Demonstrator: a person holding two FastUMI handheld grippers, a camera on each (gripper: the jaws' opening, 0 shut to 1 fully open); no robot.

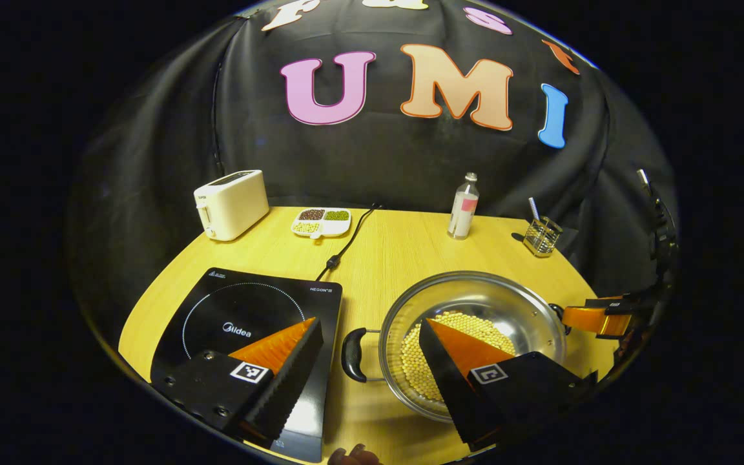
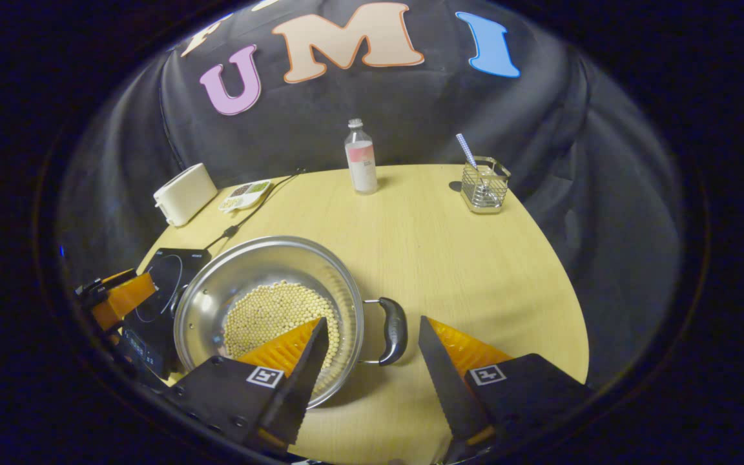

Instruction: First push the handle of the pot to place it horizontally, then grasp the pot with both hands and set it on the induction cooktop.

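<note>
**Both claws open at the pot handles, pot beside the cooktop**

The steel pot [image 1: 475, 336] was seen on the yellow surface [image 1: 398, 258], just to the right of the black induction cooktop [image 1: 249, 323] in the left gripper view, not on it. The bottom of the pot was covered w/ small yellow beans [image 2: 275, 313]. Two black handles were shown, approx. horizontal: one [image 1: 352, 354] on the cooktop side, the other [image 2: 392, 330] on the opposite side.

The left claw [image 1: 369, 352] was held open, fingers wide apart. The cooktop-side handle was seen between the fingers; no contact could be made out. One finger was seen over the cooktop, the other over the pot.

The right claw [image 2: 372, 345] was open as well. The other handle was placed between its fingers, no clear contact. Its left finger was over the pot rim.

At the back of the surface were seen: a white toaster [image 1: 231, 204], a divided dish [image 1: 321, 221] w/ beans of diff. colours, a bottle [image 1: 463, 206] and a wire holder [image 1: 542, 236] w/ a straw-like stick. A black cable [image 1: 349, 242] was laid from the back edge toward the cooktop.
</note>
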